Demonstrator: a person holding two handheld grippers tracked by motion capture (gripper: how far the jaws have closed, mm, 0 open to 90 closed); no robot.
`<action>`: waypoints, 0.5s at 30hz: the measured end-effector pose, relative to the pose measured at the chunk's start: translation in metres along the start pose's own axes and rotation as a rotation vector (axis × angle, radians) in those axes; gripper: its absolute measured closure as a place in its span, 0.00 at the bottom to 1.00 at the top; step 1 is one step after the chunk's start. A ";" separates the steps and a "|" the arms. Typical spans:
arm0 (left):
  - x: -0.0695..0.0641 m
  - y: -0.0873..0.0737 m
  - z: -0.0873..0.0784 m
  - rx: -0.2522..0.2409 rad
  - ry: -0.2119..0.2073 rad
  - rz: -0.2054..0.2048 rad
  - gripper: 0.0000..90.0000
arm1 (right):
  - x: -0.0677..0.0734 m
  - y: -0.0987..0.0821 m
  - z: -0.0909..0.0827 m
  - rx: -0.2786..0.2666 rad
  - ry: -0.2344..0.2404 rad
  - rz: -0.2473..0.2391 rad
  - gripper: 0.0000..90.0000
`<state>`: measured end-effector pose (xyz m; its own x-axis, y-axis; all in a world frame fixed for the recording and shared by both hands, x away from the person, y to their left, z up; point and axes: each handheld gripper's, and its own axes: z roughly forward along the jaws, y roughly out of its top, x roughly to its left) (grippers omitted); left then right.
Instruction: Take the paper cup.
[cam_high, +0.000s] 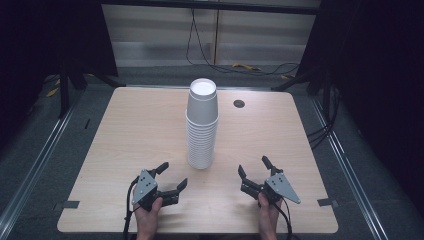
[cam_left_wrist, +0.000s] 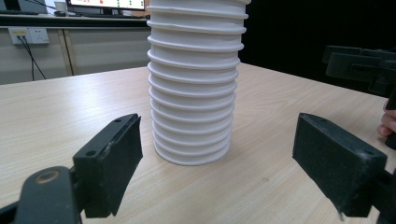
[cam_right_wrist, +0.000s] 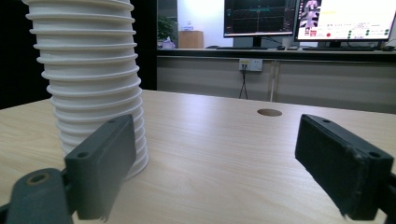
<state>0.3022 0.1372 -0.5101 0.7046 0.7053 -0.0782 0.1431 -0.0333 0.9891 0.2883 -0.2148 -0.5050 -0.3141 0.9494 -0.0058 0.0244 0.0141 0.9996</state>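
Looking down from the high view, I worry most about the stack of white paper cups (cam_high: 202, 125): it is tall and narrow, standing mouth-down, so a low nudge from either side could topple it or shear it apart. It stands mid-table, at about one o'clock from my left gripper (cam_high: 171, 176) and eleven o'clock from my right gripper (cam_high: 254, 167), apart from both. Each holds nothing, jaws spread wide.

From the left gripper view, the stack (cam_left_wrist: 194, 88) rises at twelve o'clock between the open jaws, a little ahead of them; pinching one rim could lift several nested cups together.

From the right gripper view, the stack (cam_right_wrist: 88, 79) sits at ten o'clock, behind the left-hand jaw, so a forward push would clip it.
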 end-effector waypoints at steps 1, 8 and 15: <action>0.001 0.000 0.000 0.003 0.007 0.006 0.17 | 0.000 0.000 0.000 -0.002 -0.004 0.002 0.14; 0.002 0.000 0.000 0.001 -0.006 -0.007 0.17 | 0.000 0.001 0.003 0.028 -0.022 0.002 0.14; 0.002 0.000 0.000 0.002 0.002 -0.008 0.17 | 0.001 0.002 0.004 0.054 0.027 -0.008 0.15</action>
<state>0.3036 0.1382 -0.5101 0.7023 0.7068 -0.0854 0.1501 -0.0296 0.9882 0.2922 -0.2124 -0.5031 -0.3396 0.9405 -0.0125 0.0729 0.0396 0.9966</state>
